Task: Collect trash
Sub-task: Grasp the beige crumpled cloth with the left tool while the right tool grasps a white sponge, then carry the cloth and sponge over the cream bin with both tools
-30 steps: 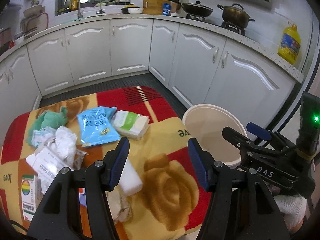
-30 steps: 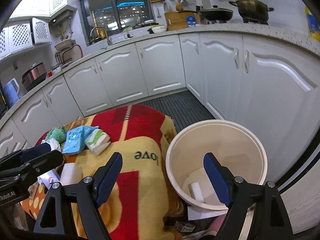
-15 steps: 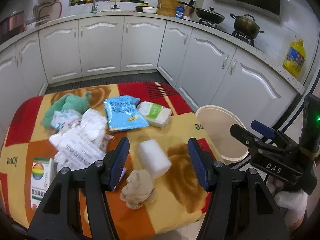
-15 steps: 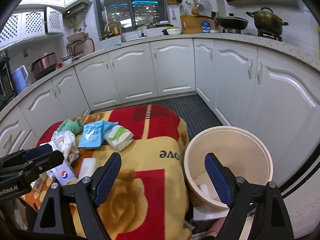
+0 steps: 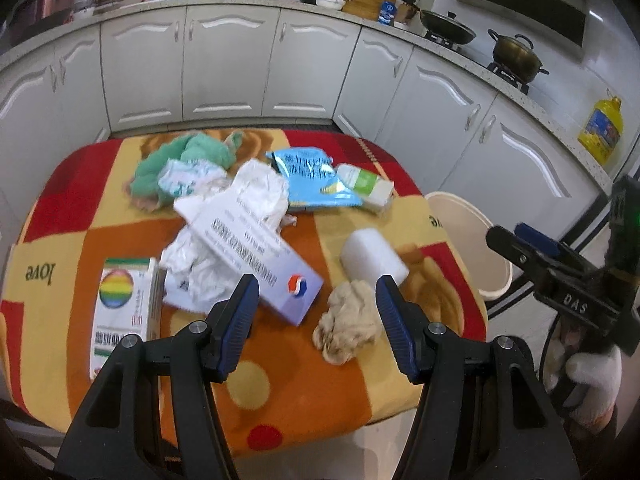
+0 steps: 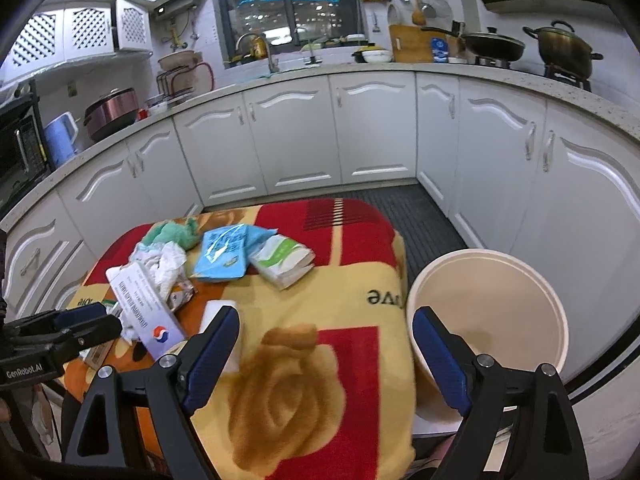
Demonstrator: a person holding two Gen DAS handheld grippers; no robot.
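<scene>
Trash lies on a table under a red and yellow blanket (image 5: 344, 396): a beige crumpled wad (image 5: 348, 326), a white foam block (image 5: 372, 256), a long white box (image 5: 256, 264), a rainbow-print carton (image 5: 124, 312), crumpled white paper (image 5: 260, 196), a blue pouch (image 5: 316, 180), a green-white tissue pack (image 5: 364, 184) and a green cloth (image 5: 184, 156). A cream bin (image 6: 488, 320) stands right of the table. My left gripper (image 5: 316, 320) is open and empty above the box and the wad. My right gripper (image 6: 324, 356) is open and empty over the table's right edge, beside the bin.
White kitchen cabinets (image 6: 296, 140) curve around the back and right. A dark ribbed mat (image 6: 404, 208) covers the floor behind the table. A yellow oil bottle (image 5: 600, 128) and pots (image 5: 516, 56) stand on the counter.
My left gripper has pulled back and swung left, so more of the table and trash shows. My right gripper has drawn back and up from over the bin toward the table edge.
</scene>
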